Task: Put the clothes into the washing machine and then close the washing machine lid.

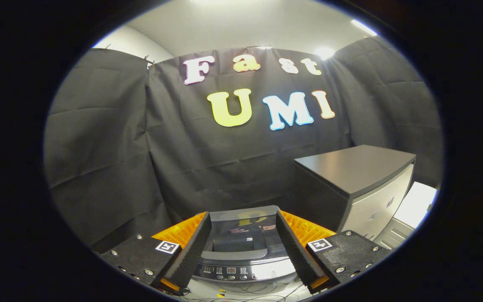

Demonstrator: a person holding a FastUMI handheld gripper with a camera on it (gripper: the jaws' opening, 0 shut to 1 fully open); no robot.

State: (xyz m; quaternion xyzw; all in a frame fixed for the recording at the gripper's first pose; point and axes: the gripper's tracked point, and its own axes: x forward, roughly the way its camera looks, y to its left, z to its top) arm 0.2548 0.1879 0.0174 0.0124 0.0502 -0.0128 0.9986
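We hold the gripper point(243, 251) with its fingers spread wide and nothing between them; the washing machine point(241, 247) sits straight ahead and below, framed in the gap, its lid down; we see no clothes, so we judge they lie elsewhere.

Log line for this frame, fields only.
gripper: open, holding nothing | dark glossy-lidded top-load washing machine: between fingers, lid down | clothes: none seen | dark-topped white cabinet: beside washer
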